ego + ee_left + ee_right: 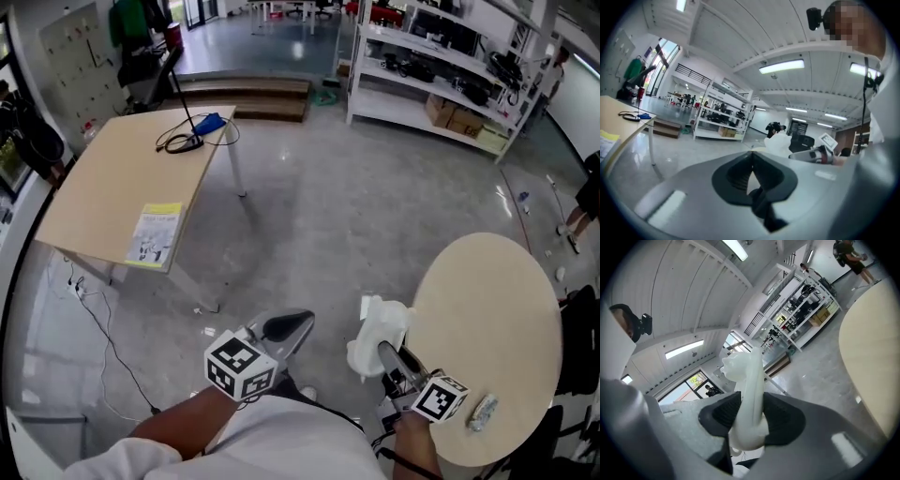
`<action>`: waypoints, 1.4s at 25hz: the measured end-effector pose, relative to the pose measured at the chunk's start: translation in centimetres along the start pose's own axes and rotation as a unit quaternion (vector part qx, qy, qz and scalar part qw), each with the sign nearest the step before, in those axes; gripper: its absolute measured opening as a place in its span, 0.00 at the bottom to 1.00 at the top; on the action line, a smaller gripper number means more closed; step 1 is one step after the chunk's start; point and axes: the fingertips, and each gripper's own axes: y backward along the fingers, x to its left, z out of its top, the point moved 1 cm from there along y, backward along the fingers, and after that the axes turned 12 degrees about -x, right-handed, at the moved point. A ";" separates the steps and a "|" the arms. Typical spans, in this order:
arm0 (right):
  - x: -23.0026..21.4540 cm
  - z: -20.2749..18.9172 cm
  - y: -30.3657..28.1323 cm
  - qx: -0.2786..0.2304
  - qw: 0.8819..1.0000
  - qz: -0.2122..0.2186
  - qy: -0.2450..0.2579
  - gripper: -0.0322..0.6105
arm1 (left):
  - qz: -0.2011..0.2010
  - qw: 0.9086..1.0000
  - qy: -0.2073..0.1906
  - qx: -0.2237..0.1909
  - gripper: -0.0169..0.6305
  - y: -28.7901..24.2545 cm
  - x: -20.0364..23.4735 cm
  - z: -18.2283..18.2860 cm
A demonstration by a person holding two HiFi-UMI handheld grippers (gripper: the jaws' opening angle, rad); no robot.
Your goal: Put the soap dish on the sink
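Right hand-held gripper (386,354): jaws clamped on the white soap dish (379,328), which sits in the air just off the round counter's (487,300) left edge. Left hand-held gripper (291,325): jaws apparently together, empty. Open floor (328,225) beyond. Rectangular counter (112,187) well apart.

You stand in a lab or workshop hall. White shelving racks (412,77) hold gear and cardboard boxes (450,114), over a polished grey floor (328,216) under strip lights (782,66).
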 end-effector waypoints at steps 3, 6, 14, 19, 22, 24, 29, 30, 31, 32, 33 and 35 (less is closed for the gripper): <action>1.2 -1.4 -1.4 0.030 0.999 0.024 -0.001 0.29 | 0.038 0.999 0.000 -0.010 0.03 2.2 1.1 0.6; 2.4 -2.6 -3.4 0.055 0.997 0.050 0.006 0.29 | 0.073 0.997 -0.003 -0.020 0.03 4.7 2.5 1.2; 6.1 -6.3 -7.4 0.104 0.989 0.102 0.010 0.29 | 0.147 0.988 -0.014 -0.046 0.03 10.7 5.5 2.3; 9.8 -9.0 -9.9 0.122 0.985 0.121 0.012 0.28 | 0.165 0.984 -0.014 -0.059 0.04 14.5 7.5 3.4; 12.4 -11.2 -11.5 0.131 0.982 0.134 0.015 0.28 | 0.175 0.982 -0.015 -0.062 0.03 17.7 9.1 3.6; 13.9 -12.8 -12.5 0.135 0.981 0.137 0.017 0.28 | 0.181 0.982 -0.013 -0.060 0.04 19.9 10.2 3.5; 17.6 -16.5 -14.8 0.140 0.980 0.140 0.009 0.28 | 0.191 0.980 -0.014 -0.056 0.03 25.2 13.0 4.2; 18.5 -17.2 -15.2 0.142 0.980 0.142 0.009 0.28 | 0.194 0.979 -0.014 -0.057 0.04 26.3 13.6 4.4; 19.3 -18.0 -15.6 0.144 0.979 0.145 0.011 0.28 | 0.196 0.979 -0.014 -0.059 0.03 27.3 14.2 4.6; 20.2 -18.8 -15.9 0.147 0.978 0.147 0.013 0.28 | 0.199 0.978 -0.014 -0.062 0.03 28.3 14.8 4.7; 21.0 -19.5 -16.3 0.149 0.977 0.150 0.016 0.28 | 0.201 0.977 -0.015 -0.065 0.03 29.3 15.4 4.9; 22.6 -21.0 -17.0 0.154 0.976 0.154 0.020 0.28 | 0.206 0.976 -0.014 -0.073 0.03 31.3 16.4 5.3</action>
